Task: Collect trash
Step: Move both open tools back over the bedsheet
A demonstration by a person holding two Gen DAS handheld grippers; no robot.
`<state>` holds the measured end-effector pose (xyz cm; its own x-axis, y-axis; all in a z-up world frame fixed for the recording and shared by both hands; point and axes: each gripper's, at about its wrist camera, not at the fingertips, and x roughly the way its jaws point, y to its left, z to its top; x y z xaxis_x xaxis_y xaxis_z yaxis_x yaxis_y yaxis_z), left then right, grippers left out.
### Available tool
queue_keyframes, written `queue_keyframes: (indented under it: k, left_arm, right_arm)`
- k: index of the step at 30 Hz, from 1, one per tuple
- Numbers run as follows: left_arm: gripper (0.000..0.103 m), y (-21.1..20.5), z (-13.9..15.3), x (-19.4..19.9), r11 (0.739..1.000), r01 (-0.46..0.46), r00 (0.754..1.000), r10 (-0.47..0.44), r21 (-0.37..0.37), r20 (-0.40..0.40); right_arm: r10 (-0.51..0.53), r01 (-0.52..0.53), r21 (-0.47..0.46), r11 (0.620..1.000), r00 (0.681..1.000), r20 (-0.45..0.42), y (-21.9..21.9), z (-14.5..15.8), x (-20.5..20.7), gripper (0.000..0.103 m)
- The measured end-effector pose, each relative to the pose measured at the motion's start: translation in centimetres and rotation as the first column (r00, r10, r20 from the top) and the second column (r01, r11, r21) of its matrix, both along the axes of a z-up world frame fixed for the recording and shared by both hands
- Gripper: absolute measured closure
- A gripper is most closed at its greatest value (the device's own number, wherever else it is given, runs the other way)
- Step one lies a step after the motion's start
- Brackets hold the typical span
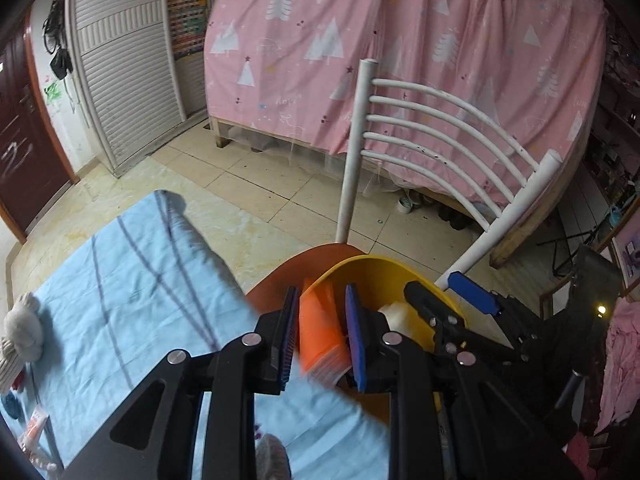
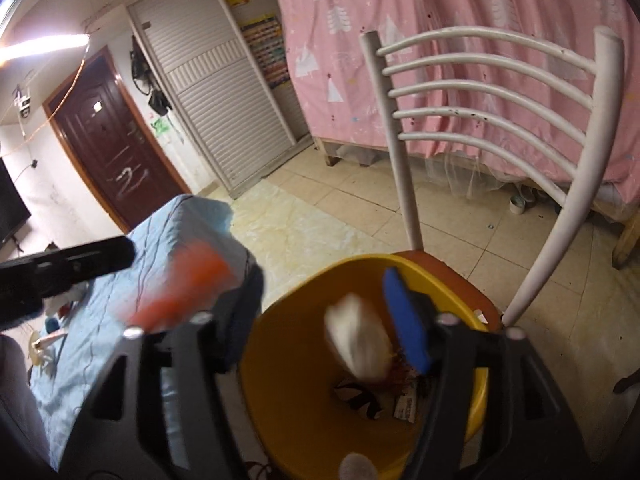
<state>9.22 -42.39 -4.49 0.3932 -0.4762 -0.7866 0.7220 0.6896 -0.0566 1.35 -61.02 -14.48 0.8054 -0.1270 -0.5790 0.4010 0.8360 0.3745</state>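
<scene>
A yellow bin (image 2: 288,360) stands on the red seat of a white chair (image 2: 452,276); it also shows in the left wrist view (image 1: 384,280). My left gripper (image 1: 322,336) is shut on an orange wrapper (image 1: 322,332) beside the bin's rim. My right gripper (image 2: 320,320) is open above the bin's mouth, and a white crumpled piece (image 2: 358,340) is blurred in the air between its fingers. Printed scraps (image 2: 360,396) lie at the bin's bottom. The right gripper shows in the left wrist view (image 1: 452,300).
A table under a light blue cloth (image 1: 132,292) lies left of the chair, with small items (image 1: 24,328) at its left end. A pink curtained bed (image 1: 400,60), a white shutter wardrobe (image 1: 124,72) and a dark red door (image 2: 108,136) stand behind. Tiled floor (image 1: 256,184) lies between.
</scene>
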Motion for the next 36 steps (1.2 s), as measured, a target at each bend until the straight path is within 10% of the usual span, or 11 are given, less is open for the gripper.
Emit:
queue_keyframes:
  k: [12,36]
  left_arm:
    - [0.089,0.2,0.7,-1.0,1.000,0.017,1.000,-0.017,-0.012,0.012]
    - [0.088,16.0,5.0,1.6,0.973,-0.177,0.982,0.184,-0.150,0.040]
  right_arm:
    - [0.004,-0.004,0.021,1.000,1.000,0.018,0.5,0.8,-0.3,0.033]
    - [0.210,-0.207,-0.124,0.970,0.978,0.010,12.2,6.4,3.6,0.027]
